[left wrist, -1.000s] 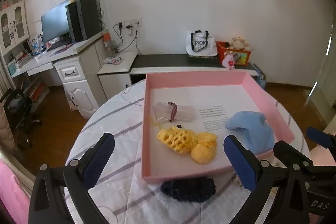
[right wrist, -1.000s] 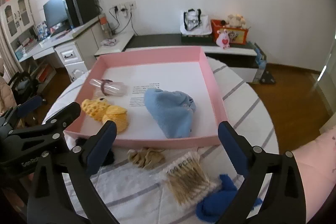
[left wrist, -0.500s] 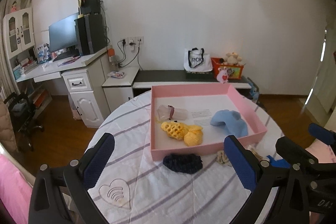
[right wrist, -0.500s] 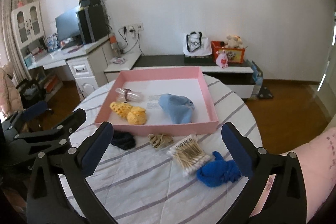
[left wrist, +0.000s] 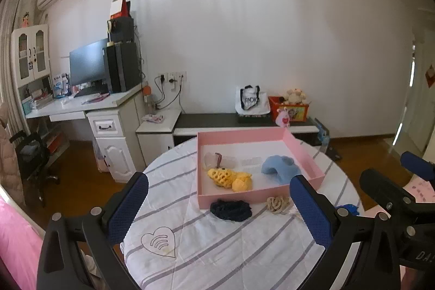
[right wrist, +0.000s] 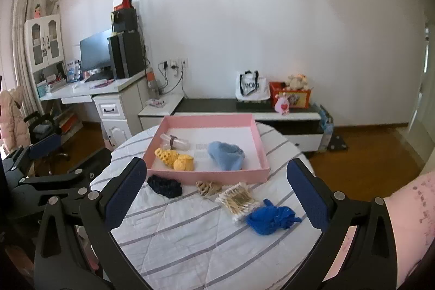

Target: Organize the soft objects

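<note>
Right gripper (right wrist: 216, 192) gapes wide, jaws just opened further, nothing between. Nearest ahead-right lies the crumpled blue cloth (right wrist: 272, 218): light, floppy, so pinch its bunched middle. Beyond, the pink tray (right wrist: 217, 177). Left gripper (left wrist: 218, 204) also empty.

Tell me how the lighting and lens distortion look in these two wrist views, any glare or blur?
Left wrist view: strong fisheye bend, dark vignette in the corners, soft daylight, the pink tray sharp, a doorway on the right blown out. Right wrist view: same curved edges, even light, no motion blur, the cotton swabs and blue cloth crisp, faint shadows.
</note>
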Tool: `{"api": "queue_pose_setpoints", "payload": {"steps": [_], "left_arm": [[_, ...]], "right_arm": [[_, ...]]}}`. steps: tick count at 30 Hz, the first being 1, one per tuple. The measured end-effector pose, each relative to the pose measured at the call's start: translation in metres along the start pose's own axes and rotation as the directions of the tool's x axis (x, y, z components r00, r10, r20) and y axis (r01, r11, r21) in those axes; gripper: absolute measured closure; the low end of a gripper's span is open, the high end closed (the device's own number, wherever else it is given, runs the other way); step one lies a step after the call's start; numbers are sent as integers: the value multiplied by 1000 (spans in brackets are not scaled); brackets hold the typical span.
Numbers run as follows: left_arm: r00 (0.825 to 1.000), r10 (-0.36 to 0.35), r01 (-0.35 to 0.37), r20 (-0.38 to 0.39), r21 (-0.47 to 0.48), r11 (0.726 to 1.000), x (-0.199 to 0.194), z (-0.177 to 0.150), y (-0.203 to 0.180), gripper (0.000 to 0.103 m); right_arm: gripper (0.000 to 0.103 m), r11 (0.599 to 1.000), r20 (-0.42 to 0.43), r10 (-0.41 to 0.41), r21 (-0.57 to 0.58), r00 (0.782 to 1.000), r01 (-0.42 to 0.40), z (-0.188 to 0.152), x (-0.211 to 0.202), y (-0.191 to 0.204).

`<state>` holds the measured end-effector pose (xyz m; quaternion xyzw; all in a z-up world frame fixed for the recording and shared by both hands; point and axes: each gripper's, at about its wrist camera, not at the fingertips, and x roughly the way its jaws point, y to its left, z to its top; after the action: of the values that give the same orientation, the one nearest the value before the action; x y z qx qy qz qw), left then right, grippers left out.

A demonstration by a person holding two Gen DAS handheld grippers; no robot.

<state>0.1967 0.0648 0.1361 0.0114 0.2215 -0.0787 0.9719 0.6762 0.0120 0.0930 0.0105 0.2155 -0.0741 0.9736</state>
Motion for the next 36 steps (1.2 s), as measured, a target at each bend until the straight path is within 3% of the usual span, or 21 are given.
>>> {"api": "queue_pose_setpoints", "payload": {"steps": [14,25,36], "left_arm": [[989,-16,16,144,3,1000,-63,-6,-1,0],[966,-4,4,257,-1,1000,-105,-25,-5,0],[961,27,-25,274,-10,1000,-107,-40,-12,0]], "right_arm": [[0,998,168,-47,-42,985,55,9,-64,11],[0,996,286,-57,-54,956,75,9,-110,16],[0,995,293,-48,-65,955,70,7,-120,16]]}}
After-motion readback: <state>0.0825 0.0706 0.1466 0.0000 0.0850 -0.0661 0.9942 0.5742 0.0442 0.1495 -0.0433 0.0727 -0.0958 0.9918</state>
